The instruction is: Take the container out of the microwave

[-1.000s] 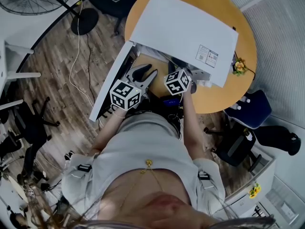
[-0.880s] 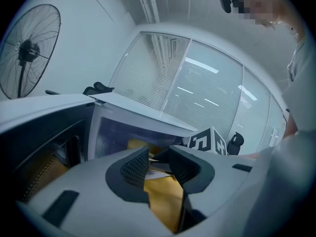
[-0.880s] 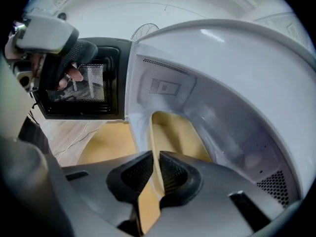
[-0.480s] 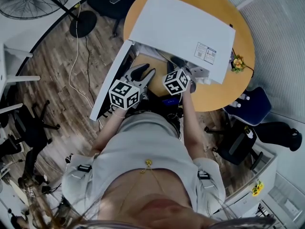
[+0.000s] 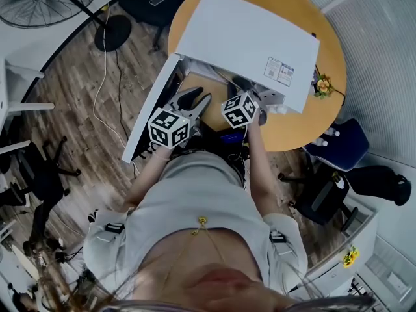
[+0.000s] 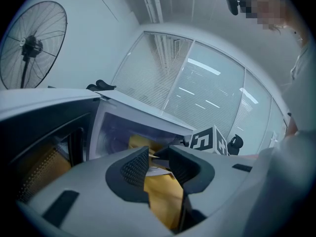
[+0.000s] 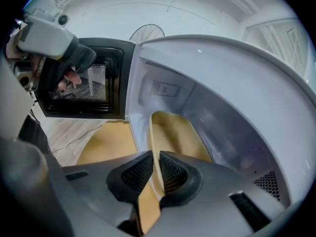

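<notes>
Two tools at the open microwave (image 5: 250,41): right tool (image 7: 157,174) is pinching the beige container (image 7: 175,132) by its rim (container sitting inside the cavity); left tool (image 6: 158,164) is hovering outside, jaws apart, empty.

The left forearm (image 5: 145,174) and right forearm (image 5: 260,171) reach forward from the body, with the grippers side by side and close together. The left gripper (image 6: 158,158) has its jaws apart with nothing between them. The right gripper (image 7: 157,166) has its jaws pressed on the thin rim of the container (image 7: 173,130).
</notes>
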